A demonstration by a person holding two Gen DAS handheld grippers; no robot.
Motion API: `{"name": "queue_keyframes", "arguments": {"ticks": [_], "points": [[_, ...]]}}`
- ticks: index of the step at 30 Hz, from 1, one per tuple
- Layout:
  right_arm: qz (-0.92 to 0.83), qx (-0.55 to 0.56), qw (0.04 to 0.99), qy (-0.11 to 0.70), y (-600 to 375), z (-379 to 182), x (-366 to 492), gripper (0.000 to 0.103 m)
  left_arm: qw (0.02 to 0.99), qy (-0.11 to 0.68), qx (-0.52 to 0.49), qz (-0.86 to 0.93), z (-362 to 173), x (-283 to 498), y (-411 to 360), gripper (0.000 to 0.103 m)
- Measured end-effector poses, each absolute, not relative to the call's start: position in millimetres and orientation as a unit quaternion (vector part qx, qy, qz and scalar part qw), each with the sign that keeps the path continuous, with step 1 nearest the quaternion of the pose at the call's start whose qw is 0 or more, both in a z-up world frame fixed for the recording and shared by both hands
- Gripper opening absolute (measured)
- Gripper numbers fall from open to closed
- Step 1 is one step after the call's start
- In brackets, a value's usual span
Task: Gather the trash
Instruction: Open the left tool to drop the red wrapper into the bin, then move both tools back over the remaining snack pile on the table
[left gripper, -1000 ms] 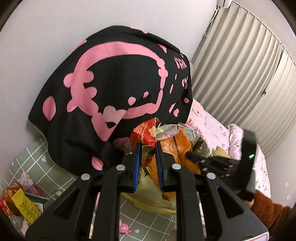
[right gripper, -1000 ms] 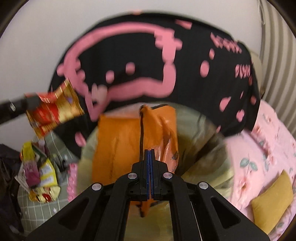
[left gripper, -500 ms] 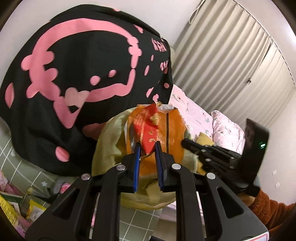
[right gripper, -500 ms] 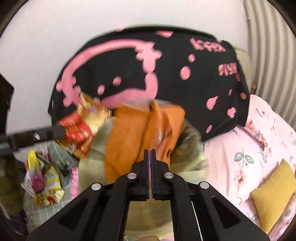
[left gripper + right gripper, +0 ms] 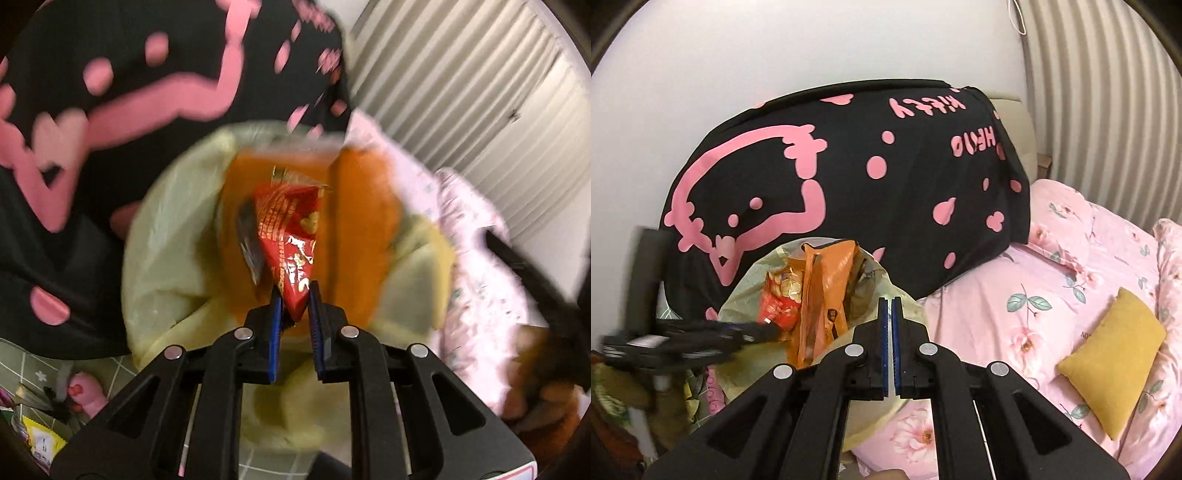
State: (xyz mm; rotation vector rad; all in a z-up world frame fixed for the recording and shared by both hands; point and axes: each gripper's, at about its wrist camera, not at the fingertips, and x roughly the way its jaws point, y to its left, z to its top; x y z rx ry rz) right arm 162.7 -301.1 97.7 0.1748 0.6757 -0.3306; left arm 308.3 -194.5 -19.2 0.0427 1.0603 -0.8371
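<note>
While you look from the left wrist view, at the far left a small heap of wrappers (image 5: 40,439) lies on the green tiled floor (image 5: 33,369), near a pink soft object (image 5: 86,391). Above it hangs the black blanket with pink print (image 5: 110,92). In the middle stands the pale yellow trash bag (image 5: 166,229), its mouth wide, with an orange plastic bag (image 5: 362,229) inside it. Your left hand-held gripper (image 5: 295,295) is over this mouth and its blue pads are pressed on the lower tip of the red snack wrapper (image 5: 291,240), with only a narrow gap between them. The wrapper points forward over the orange bag; this view is blurred, so I cannot tell whether it touches it. To the right is the pink flowered bed (image 5: 476,295), and behind it the grey curtain (image 5: 461,74).

From the right wrist view, your left hand-held gripper (image 5: 768,330) enters from the left with the red snack wrapper (image 5: 779,299) at the bag's opening. Your right hand-held gripper (image 5: 889,306) is practically closed, with nothing between its pads, just over the right rim of the trash bag (image 5: 746,306). Further right, a mustard cushion (image 5: 1115,354) rests on the bed (image 5: 997,302).
</note>
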Motion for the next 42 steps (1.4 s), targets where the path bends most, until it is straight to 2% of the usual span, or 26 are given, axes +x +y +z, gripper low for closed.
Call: {"name": "queue_keyframes", "arguments": {"ticks": [3, 6, 8, 10, 15, 33, 36, 42], "points": [[-0.169, 0.084, 0.924, 0.333, -307, 96, 157, 0.004, 0.781, 0.507, 0.025, -0.364, -38, 315, -203, 0.013], [-0.175, 0.082, 0.923, 0.333, -313, 95, 151, 0.004, 0.782, 0.502, 0.012, -0.369, -35, 311, -204, 0.013], [-0.174, 0.086, 0.922, 0.335, -318, 94, 149, 0.004, 0.785, 0.492, -0.001, -0.377, -28, 308, -200, 0.019], [-0.171, 0.089, 0.923, 0.333, -320, 94, 150, 0.005, 0.786, 0.48, -0.011, -0.39, -18, 302, -193, 0.043], [-0.15, 0.086, 0.931, 0.322, -311, 98, 159, 0.005, 0.805, 0.452, 0.002, -0.384, 1, 286, -170, 0.052], [-0.023, 0.043, 0.949, 0.313, -215, 87, 197, 0.005, 0.893, 0.369, -0.01, -0.258, 26, 244, -42, 0.058], [0.016, 0.052, 0.944, 0.325, -195, 80, 202, 0.005, 0.904, 0.363, -0.033, -0.225, 22, 240, -7, 0.058], [0.094, 0.029, 0.909, 0.405, -135, 41, 217, 0.005, 0.919, 0.367, -0.073, -0.126, 9, 231, 78, 0.058]]}}
